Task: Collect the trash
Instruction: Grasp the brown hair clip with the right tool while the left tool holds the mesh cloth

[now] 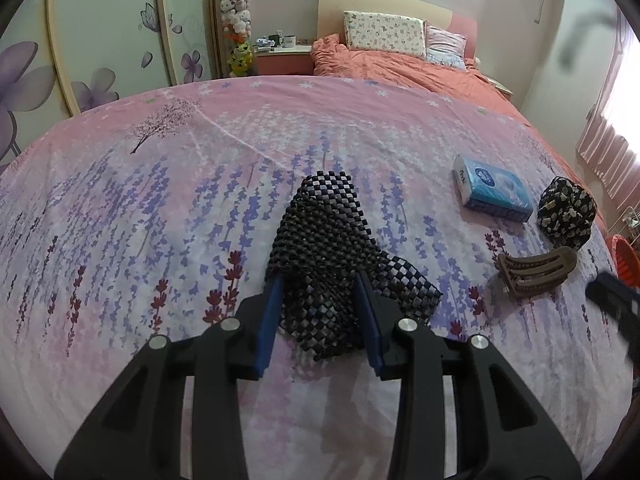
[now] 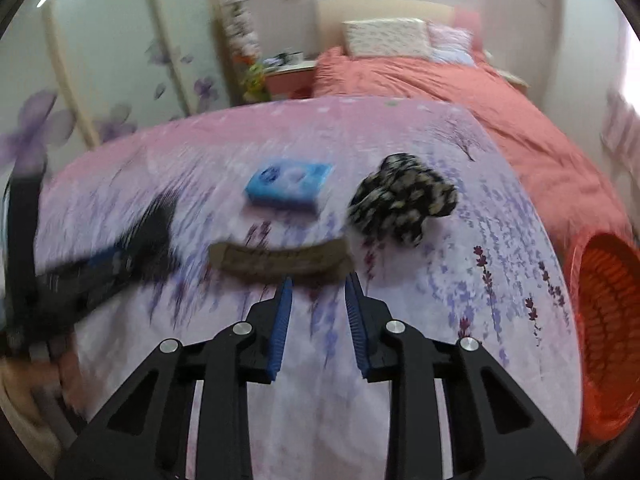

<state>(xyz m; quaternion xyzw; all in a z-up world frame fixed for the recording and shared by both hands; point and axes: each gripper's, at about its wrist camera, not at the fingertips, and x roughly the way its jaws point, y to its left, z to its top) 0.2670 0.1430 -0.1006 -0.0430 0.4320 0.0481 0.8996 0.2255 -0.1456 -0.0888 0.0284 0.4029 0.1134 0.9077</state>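
A black-and-grey checkered mesh cloth (image 1: 320,224) lies on the flowered bedsheet (image 1: 160,200). My left gripper (image 1: 318,280) is shut on its near end, with the blue pads pressing both sides. Further right are a blue tissue pack (image 1: 492,194), a black floral fabric bundle (image 1: 566,214) and a brown hair claw (image 1: 536,274). In the blurred right wrist view my right gripper (image 2: 319,278) is open with nothing between its fingers. Its tips sit just short of the hair claw (image 2: 280,260). The tissue pack (image 2: 288,184) and the bundle (image 2: 404,200) lie beyond.
An orange plastic basket (image 2: 608,320) stands off the bed's right edge. A coral duvet (image 1: 400,64) and pillows (image 1: 384,32) lie at the far end, with a nightstand (image 1: 284,56) and a flower-printed wardrobe (image 1: 100,40) to the left.
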